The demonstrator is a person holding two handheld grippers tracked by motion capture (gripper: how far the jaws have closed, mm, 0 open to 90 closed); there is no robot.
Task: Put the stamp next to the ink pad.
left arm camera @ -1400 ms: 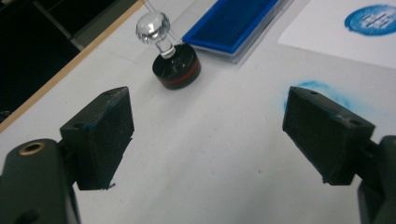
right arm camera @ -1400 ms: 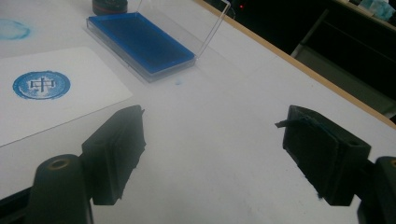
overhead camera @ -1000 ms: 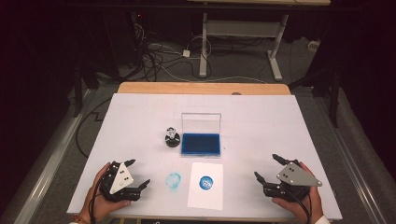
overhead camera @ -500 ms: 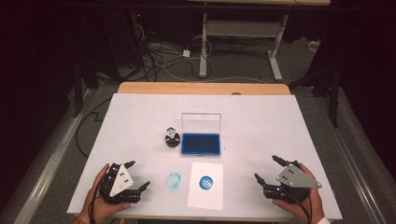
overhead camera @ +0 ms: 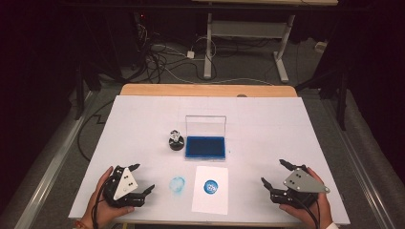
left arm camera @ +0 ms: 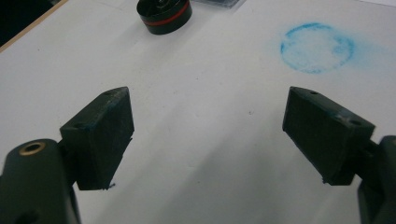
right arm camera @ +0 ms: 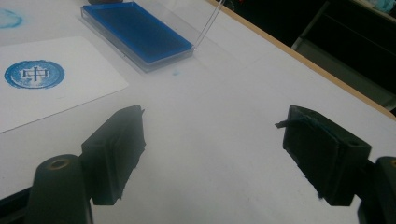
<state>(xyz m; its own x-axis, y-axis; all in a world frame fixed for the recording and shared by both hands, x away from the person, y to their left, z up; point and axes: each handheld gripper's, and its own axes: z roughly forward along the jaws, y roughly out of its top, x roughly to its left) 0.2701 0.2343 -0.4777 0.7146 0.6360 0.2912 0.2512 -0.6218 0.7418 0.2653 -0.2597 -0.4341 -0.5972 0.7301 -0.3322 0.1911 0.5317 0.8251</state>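
While both the left gripper and right gripper rest wide open and empty, the small round black stamp stands just left of the blue ink pad, probably light, rigid, best pinched across its sides.

Left gripper low at near left, jaws spread, empty; right gripper near right, likewise

Mid desk blocked: ink pad w/ raised clear lid, round stamp just beside it on the left. Paper sheet lies flat at near edge, no real obstacle. Left, right & far edges and the corners give wide passage.
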